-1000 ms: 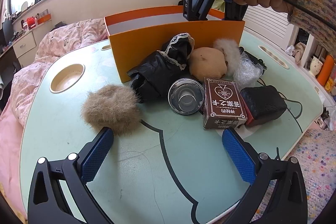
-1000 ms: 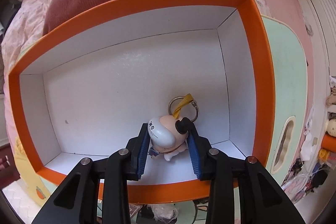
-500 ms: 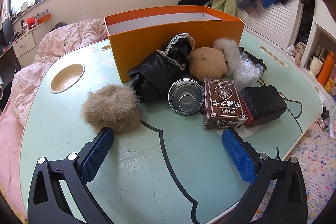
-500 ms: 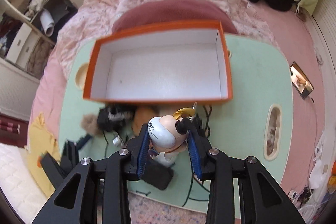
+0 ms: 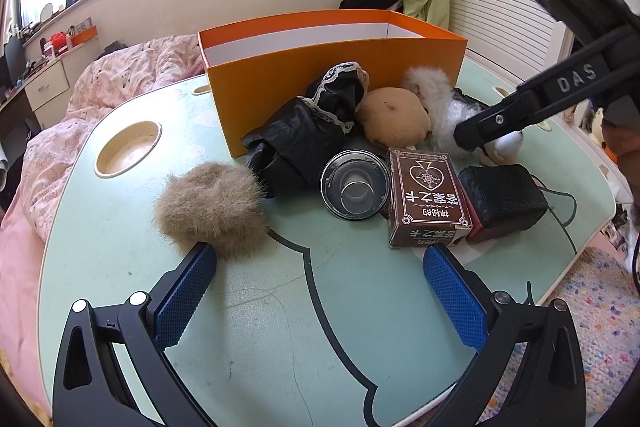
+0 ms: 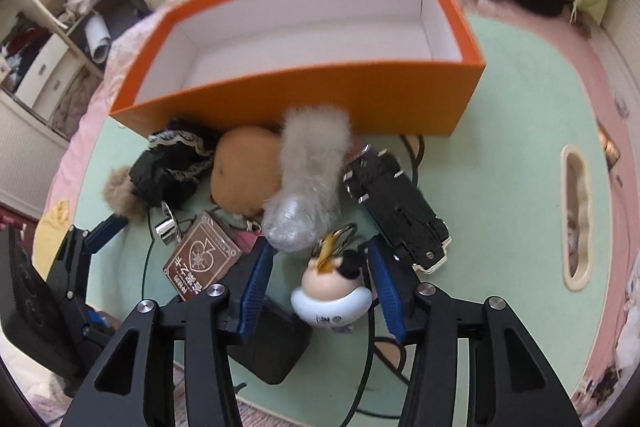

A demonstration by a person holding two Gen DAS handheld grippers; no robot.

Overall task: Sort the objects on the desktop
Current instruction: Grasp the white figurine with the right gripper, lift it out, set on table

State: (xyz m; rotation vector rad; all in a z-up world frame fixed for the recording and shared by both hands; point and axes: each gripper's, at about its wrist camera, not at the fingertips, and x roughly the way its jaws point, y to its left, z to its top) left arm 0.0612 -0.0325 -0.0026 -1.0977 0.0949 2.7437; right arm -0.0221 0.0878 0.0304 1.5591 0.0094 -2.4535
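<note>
The orange box (image 6: 304,95) stands at the back of the green table (image 6: 500,167), its white inside bare. My right gripper (image 6: 318,255) points down at the table in front of the box. Its jaws are opening, and a small white and tan toy keychain (image 6: 332,299) lies between the blue pads with a gap on each side. In the left wrist view, one right finger (image 5: 496,119) reaches in from the right, hiding most of the toy keychain (image 5: 506,147). My left gripper (image 5: 318,255) hovers open over the table's near part, holding nothing.
In front of the box lie a brown fur ball (image 5: 208,207), a black lace pouch (image 5: 304,131), a tan plush (image 5: 392,115), a white fur tail (image 5: 428,83), a metal cup (image 5: 356,185), a brown card box (image 5: 424,203), a black block (image 5: 500,197) and a black toy car (image 6: 396,199).
The right gripper carried the toy out of the orange box and over to the table in front of it, then its jaws parted from the toy. The left gripper stayed still.
</note>
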